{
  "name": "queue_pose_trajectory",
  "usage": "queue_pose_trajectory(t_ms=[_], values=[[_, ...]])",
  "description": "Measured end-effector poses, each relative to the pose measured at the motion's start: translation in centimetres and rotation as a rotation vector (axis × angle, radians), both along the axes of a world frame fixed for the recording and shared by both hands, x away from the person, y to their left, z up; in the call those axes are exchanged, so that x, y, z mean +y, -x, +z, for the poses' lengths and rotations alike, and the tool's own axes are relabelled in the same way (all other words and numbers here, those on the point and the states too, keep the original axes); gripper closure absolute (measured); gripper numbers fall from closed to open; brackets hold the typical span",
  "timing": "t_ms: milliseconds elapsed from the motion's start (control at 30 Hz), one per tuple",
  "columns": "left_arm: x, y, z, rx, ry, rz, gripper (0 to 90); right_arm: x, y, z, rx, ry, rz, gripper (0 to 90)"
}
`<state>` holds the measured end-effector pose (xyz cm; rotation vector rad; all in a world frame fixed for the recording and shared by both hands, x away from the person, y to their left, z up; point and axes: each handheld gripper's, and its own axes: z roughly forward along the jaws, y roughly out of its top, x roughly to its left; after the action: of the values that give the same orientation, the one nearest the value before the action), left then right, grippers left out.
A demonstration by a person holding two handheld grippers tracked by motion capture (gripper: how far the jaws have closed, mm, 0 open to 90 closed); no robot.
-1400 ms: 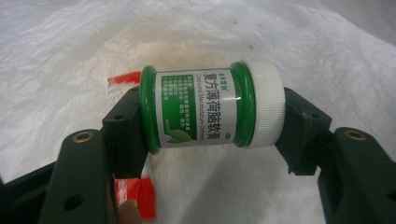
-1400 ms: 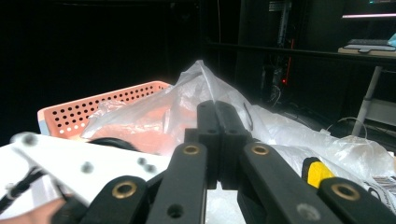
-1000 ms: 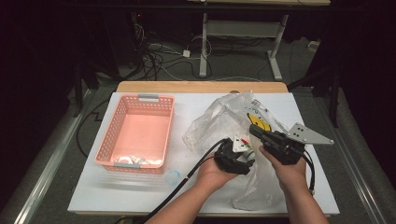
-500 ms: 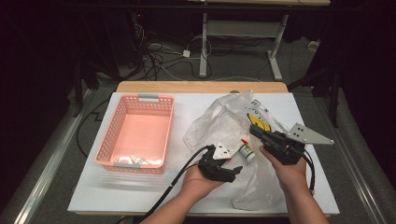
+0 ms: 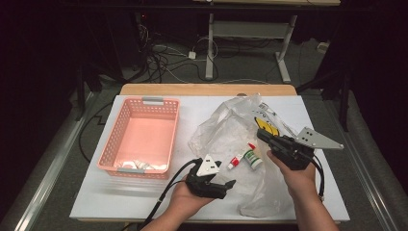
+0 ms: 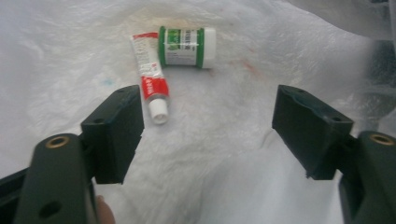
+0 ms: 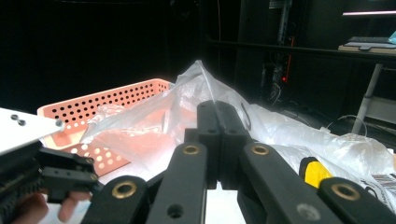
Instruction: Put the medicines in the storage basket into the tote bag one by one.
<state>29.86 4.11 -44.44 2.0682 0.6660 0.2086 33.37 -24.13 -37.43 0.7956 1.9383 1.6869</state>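
Note:
A small red-and-white tube point(image 5: 235, 162) point(image 6: 150, 79) and a green-and-white bottle point(image 5: 252, 159) point(image 6: 187, 46) lie side by side on a crumpled clear plastic bag point(image 5: 226, 130). My left gripper point(image 5: 226, 185) point(image 6: 208, 121) sits near the table's front, left of them, pointing at them. Its jaws have just been opening and stand wide with nothing between them. My right gripper point(image 5: 262, 136) point(image 7: 217, 112) is on the right, shut on a raised fold of the bag point(image 7: 201, 79).
A pink perforated basket point(image 5: 108, 144) point(image 7: 93, 105) stands at the left of the white table, with some clear wrapping at its near end. A yellow-and-black packet point(image 5: 265, 126) point(image 7: 314, 171) lies in the bag beside the right gripper.
My left gripper has drawn back to the left and toward the table's front, off the bag. The tube and bottle it covered now lie in plain sight. The right hand has kept still.

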Motion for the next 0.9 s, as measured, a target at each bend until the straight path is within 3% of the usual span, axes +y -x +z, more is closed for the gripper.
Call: queue_pose_trajectory(t_ms=[267,467,900], values=[[2.7,0.8,0.7,-0.012,-0.002,0.023,13.6,0.1,-0.1,-0.2,0.008,0.008,-0.001,90.0],[3.9,1.3,0.8,-0.006,0.016,0.066,0.3,0.1,0.0,-0.2,0.006,0.013,-0.002,90.0],[6.3,1.1,2.2,0.023,0.020,0.137,0.0,-0.2,0.1,0.1,-0.003,0.004,-0.005,90.0]])
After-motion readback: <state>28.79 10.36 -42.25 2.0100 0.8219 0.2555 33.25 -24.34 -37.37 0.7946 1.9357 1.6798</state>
